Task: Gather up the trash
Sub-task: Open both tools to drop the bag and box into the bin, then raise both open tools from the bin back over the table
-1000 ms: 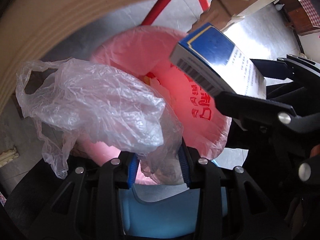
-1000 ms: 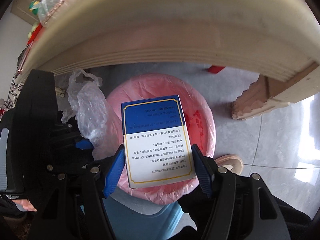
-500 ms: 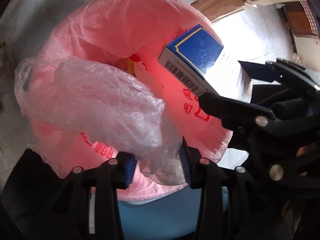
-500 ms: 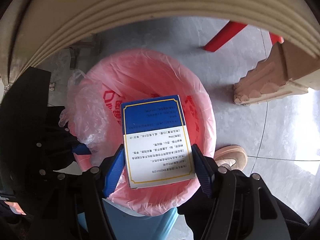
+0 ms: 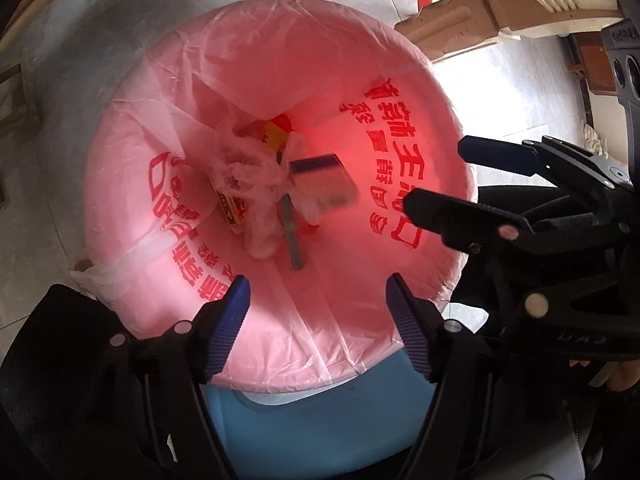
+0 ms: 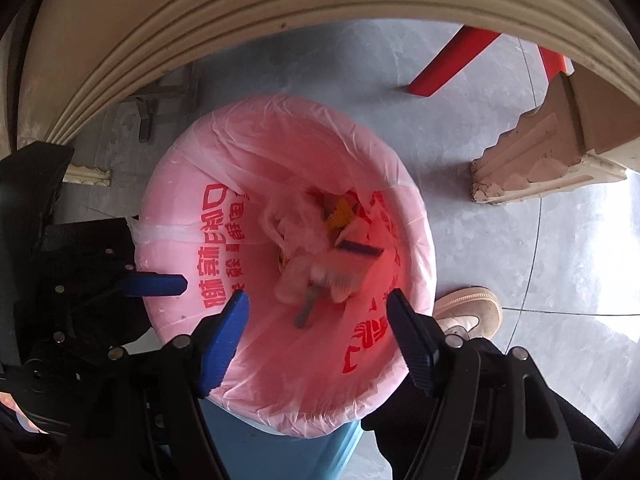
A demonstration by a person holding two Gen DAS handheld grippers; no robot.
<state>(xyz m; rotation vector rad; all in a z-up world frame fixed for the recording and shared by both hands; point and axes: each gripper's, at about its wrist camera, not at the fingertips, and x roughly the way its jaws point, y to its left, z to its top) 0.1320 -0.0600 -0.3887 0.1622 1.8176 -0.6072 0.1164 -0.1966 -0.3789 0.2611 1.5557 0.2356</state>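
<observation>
Both grippers are held over the bin (image 5: 280, 412), the left gripper (image 5: 318, 304) and right gripper (image 6: 318, 320) each with jaws spread apart and nothing between them. The box (image 5: 322, 182) and clear bag (image 5: 250, 188) are seen inside the bin's pink liner (image 5: 280, 60), the box blurred, beside a grey stick (image 5: 291, 236)

Ahead of the blue-padded left gripper (image 5: 316, 308), a pink liner (image 5: 256, 56) printed with red characters covers a light-blue bin (image 5: 320, 420) on grey floor (image 6: 500, 160).
</observation>
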